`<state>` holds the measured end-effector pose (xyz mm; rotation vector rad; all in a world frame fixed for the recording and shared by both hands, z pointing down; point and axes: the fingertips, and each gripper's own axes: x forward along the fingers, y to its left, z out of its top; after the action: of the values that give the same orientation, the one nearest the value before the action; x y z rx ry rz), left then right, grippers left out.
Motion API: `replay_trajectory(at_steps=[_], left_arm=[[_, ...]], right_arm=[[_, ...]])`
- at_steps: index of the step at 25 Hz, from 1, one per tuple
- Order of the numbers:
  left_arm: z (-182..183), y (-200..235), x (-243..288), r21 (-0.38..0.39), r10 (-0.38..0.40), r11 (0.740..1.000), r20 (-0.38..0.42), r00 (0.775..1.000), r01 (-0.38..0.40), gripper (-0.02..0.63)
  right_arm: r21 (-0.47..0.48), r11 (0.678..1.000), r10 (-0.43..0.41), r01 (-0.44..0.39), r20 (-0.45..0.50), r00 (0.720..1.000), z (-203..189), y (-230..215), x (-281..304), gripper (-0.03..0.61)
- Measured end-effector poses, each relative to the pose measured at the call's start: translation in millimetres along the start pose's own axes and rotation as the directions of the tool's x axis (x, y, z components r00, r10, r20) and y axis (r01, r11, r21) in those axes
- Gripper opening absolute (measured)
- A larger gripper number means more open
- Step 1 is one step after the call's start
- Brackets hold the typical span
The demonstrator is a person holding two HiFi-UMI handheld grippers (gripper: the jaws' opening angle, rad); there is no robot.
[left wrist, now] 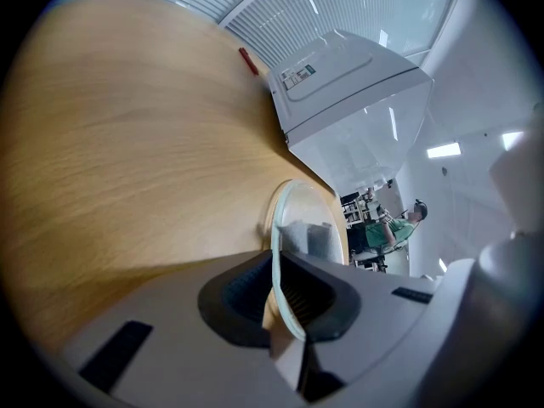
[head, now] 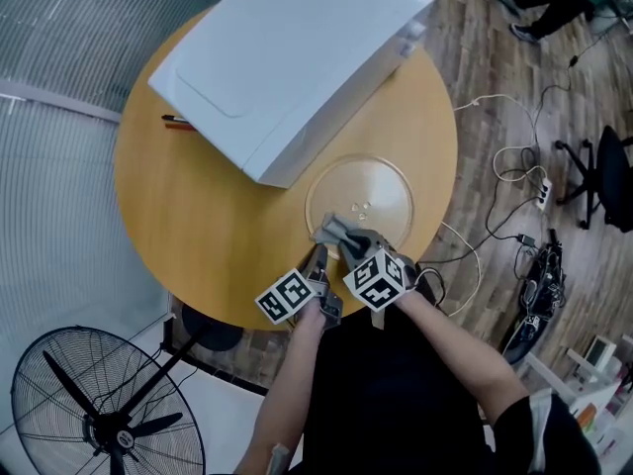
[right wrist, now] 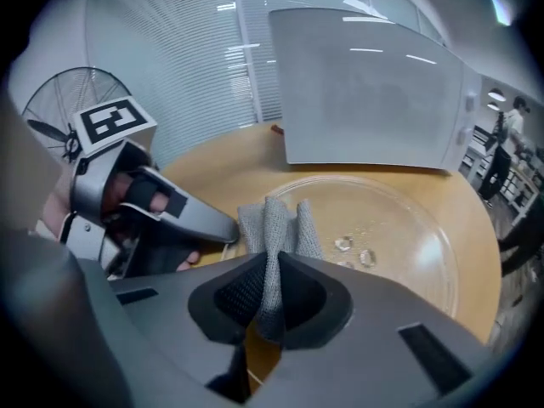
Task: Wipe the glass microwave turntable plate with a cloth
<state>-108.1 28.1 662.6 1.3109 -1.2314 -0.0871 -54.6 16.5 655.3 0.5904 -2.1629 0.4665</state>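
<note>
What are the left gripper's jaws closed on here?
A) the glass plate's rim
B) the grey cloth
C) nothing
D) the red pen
A: the left gripper has its jaws pinched on the glass plate at its near rim; the cloth sits in the right gripper.

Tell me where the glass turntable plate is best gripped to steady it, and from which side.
Probably its thin raised rim at the near edge, approached from the person's side: the plate lies flat, so only the rim fits between jaws, and the microwave crowds the far side. The left gripper clamps there.
</note>
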Motion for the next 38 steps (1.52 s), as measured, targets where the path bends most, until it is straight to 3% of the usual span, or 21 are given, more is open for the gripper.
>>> replay_trajectory(at_steps=[4,7,17,21,27,30,34,38], left_arm=[[0.6,0.1,-0.2,0.0,0.0,1.0,0.005,1.0,0.0,0.023],[-0.1,0.4,-0.4,-0.004,-0.001,1.0,0.005,1.0,0.001,0.023],[-1.0,-0.5,-1.0,-0.012,-0.007,1.0,0.001,1.0,0.007,0.023],[0.0,-0.1,-0.8,-0.015,-0.009,1.0,0.006,1.0,0.009,0.023],[-1.2,-0.4,-0.9,-0.018,-0.009,1.0,0.005,1.0,0.009,0.023],[-1.9,-0.6,-0.8,-0.016,-0.007,1.0,0.006,1.0,0.007,0.023],[-1.2,0.5,0.2,-0.018,-0.007,1.0,0.008,1.0,0.007,0.023],[-1.1,0.1,-0.5,-0.016,-0.007,1.0,0.011,1.0,0.007,0.023]], right_arm=[[-0.06,0.995,0.083,-0.083,-0.006,0.997,-6.7,15.3,-1.5,0.04],[-0.064,0.992,0.103,-0.104,-0.027,0.994,-13.3,0.3,-7.4,0.04],[0.044,0.989,-0.141,0.143,-0.048,0.989,-32.2,-142.0,-47.7,0.041],[0.085,0.978,-0.188,0.191,-0.042,0.981,-38.8,-159.4,-58.3,0.043],[0.131,0.975,-0.178,0.181,-0.032,0.983,-46.0,-115.8,-54.7,0.041],[0.128,0.988,-0.085,0.088,-0.028,0.996,-49.0,-64.2,-47.2,0.041],[0.036,0.998,0.044,-0.042,-0.05,0.998,-50.6,1.3,-33.4,0.041],[-0.022,0.995,0.099,-0.101,-0.052,0.994,-39.8,28.4,-24.2,0.041]])
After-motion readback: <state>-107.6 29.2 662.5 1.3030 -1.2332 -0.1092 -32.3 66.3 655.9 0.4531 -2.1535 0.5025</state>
